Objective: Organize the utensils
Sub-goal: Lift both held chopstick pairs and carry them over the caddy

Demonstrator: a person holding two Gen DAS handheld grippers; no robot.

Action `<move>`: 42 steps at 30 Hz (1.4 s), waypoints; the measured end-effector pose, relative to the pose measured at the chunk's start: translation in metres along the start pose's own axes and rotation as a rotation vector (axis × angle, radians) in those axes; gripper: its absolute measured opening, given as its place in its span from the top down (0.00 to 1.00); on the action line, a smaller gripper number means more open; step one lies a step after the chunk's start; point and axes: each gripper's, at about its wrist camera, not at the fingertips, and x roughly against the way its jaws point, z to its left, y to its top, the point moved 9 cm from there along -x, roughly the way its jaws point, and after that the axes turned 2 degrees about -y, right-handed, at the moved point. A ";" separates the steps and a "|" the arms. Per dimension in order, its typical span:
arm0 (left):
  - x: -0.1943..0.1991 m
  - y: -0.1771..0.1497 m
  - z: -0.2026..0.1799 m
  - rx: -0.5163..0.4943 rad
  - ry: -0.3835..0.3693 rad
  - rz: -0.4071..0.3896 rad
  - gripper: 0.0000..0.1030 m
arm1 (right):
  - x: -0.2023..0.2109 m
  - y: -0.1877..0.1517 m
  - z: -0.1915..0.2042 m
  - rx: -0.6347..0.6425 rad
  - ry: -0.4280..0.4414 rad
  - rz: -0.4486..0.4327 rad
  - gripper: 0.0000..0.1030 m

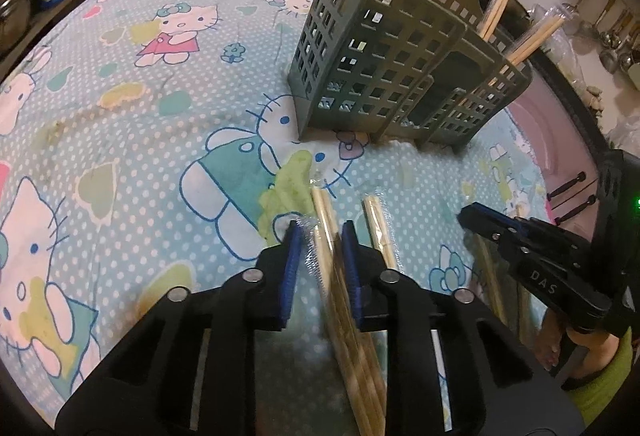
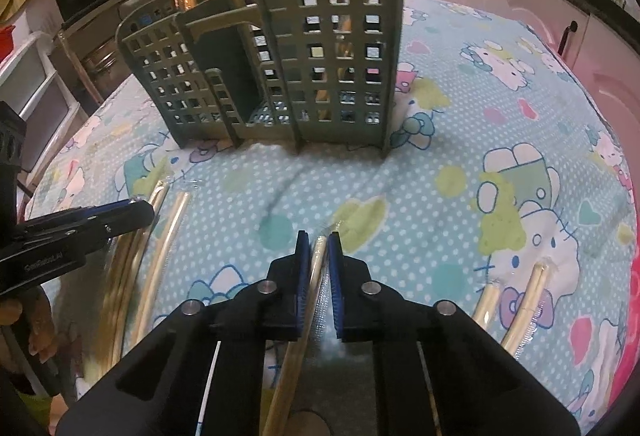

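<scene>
While both tools tilt steeply down at the cartoon-print cloth [image 1: 132, 108], the left gripper [image 1: 320, 236] pinches a plastic-wrapped chopstick pair [image 1: 326, 220] at lower centre, and the right gripper [image 2: 318, 240] is clamped narrowly on another wrapped pair [image 2: 316, 268]. The grey-green utensil caddy [image 2: 332, 68] stands at upper centre, more chopsticks upright inside, loose pairs [image 2: 516, 300] at lower right

Matt plastic caddy [image 2: 332, 48]; cloth cover [image 1: 160, 108]

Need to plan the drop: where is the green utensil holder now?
In both wrist views the green utensil holder stands upright on the cartoon-print cloth, ahead of both claws.
</scene>
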 end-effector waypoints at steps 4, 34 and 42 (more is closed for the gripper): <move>0.004 -0.003 0.002 0.015 -0.044 -0.011 0.93 | 0.001 -0.001 0.002 0.001 0.004 -0.002 0.90; 0.093 0.053 -0.047 -0.085 -0.063 -0.224 0.98 | 0.106 0.048 0.038 0.044 0.166 -0.239 0.94; 0.118 0.081 -0.067 -0.122 -0.092 -0.290 0.98 | 0.146 0.076 0.040 0.051 0.178 -0.350 0.94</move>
